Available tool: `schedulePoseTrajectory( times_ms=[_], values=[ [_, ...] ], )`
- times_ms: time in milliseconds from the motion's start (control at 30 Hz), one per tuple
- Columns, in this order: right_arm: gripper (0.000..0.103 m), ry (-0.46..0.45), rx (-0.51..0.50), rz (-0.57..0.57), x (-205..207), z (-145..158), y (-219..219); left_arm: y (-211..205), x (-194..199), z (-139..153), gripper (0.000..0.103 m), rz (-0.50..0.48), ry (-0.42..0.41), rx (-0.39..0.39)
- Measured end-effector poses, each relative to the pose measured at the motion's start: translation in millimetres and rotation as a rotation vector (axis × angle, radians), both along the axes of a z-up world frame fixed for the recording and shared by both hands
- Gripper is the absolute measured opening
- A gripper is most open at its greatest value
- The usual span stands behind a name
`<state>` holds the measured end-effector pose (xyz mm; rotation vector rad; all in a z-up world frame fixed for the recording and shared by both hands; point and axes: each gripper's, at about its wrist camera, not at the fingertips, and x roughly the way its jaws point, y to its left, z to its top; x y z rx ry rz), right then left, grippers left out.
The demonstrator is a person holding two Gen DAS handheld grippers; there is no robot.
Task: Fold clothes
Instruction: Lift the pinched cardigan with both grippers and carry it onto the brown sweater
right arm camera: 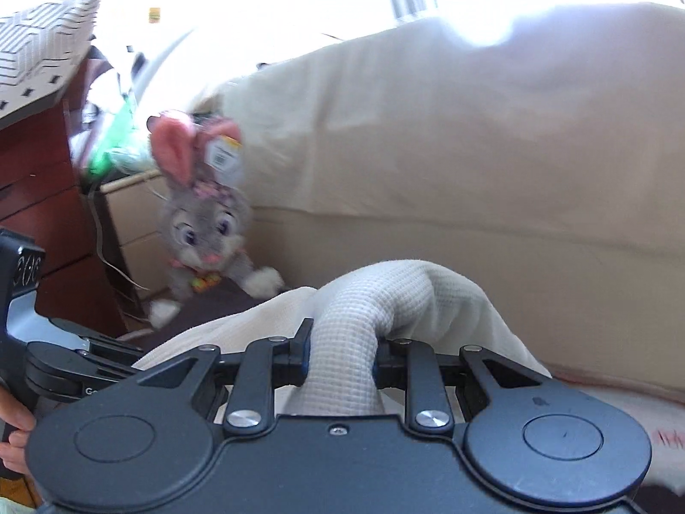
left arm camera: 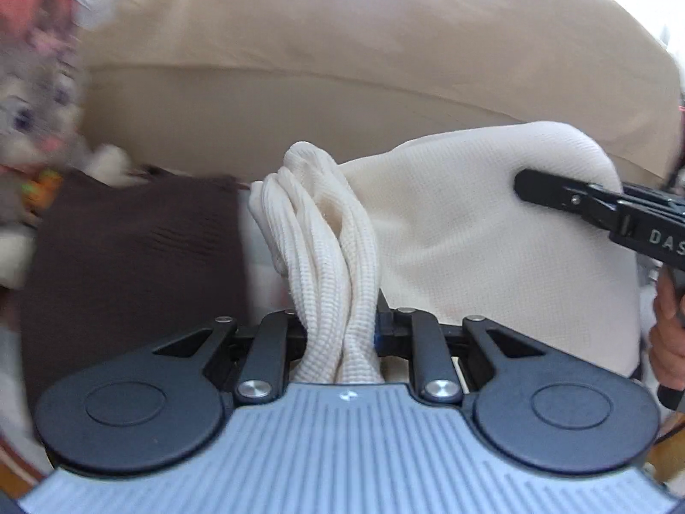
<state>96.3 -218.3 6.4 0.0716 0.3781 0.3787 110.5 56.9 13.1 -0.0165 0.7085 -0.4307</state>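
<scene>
Left gripper [left arm camera: 340, 334] I've got clamped on the bunched cream waffle-knit garment [left arm camera: 471, 235], right gripper [right arm camera: 340, 355], lettered "DAS", pinching another fold of it just beside the brown cloth [left arm camera: 128, 257].

Left tool [left arm camera: 340, 334] and right tool [right arm camera: 340, 360] both clamped, held level

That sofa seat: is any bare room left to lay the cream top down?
Little. The brown garment covers the seat left of the cream top, with the plush rabbit at its far end. A bare strip of sofa shows on the right, below the backrest. Both claws grip the top.
</scene>
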Motion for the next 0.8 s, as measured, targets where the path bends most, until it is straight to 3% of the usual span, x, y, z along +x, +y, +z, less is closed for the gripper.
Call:
schedulePoseTrajectory(
  times_ms=[133, 333, 467, 600, 633, 733, 800],
  values=[
    [0.027, -0.099, 0.002, 0.081, 23.9, 20.7, 44.8, 34.6, 11.6, 34.0, 0.017, 0.091, -0.097, 0.059],
    [0.028, -0.147, 0.120, 0.197, 67.1, 38.2, 103.4, 104.8, 42.7, 64.9, 0.018, 0.248, -0.103, 0.097],
    [0.029, 0.012, 0.378, 0.254, 109.7, -3.7, 125.9, 148.9, 60.9, 38.9, 0.018, 0.366, -0.015, 0.116],
    [0.030, 0.324, 0.429, 0.219, 146.1, -91.0, 150.6, 182.2, 92.2, -36.2, 0.018, 0.457, 0.210, 0.086],
    [0.032, 0.336, 0.453, 0.222, 141.1, -97.3, 146.2, 189.4, 97.6, -53.4, 0.018, 0.478, 0.261, 0.071],
    [0.046, 0.374, 0.526, 0.230, 126.2, -116.3, 132.9, 197.7, 96.0, -62.4, 0.019, 0.477, 0.260, 0.027],
    [0.050, 0.398, 0.574, 0.235, 116.3, -129.0, 124.1, 194.3, 95.2, -58.2, 0.019, 0.467, 0.248, 0.056]
  ],
)
